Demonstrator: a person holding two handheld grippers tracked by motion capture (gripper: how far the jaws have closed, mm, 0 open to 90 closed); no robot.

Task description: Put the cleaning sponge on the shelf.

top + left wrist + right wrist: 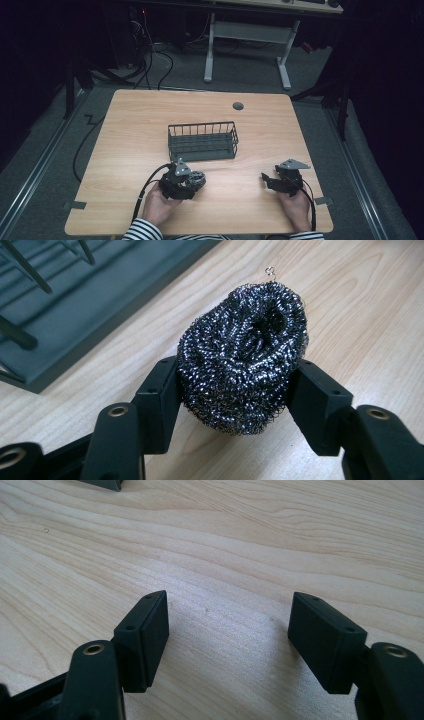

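A round steel-wool scourer point(245, 352) sits squeezed between the two black jaws of my left gripper point(235, 385), just above the wooden table. From the high view the scourer point(196, 179) shows at the tip of the left gripper point(192, 184), a short way in front of a dark wire basket point(202, 141). The basket's base point(75, 310) lies at the upper left of the left gripper view. My right gripper point(267, 180) rests near the table's front right, open, and its jaws point(227, 630) stand wide apart over bare wood.
The basket stands at the table's middle. A grey cable grommet point(238, 106) sits near the far edge. Beyond the table a white desk frame point(247, 35) stands on grey carpet, with cables on the floor at left.
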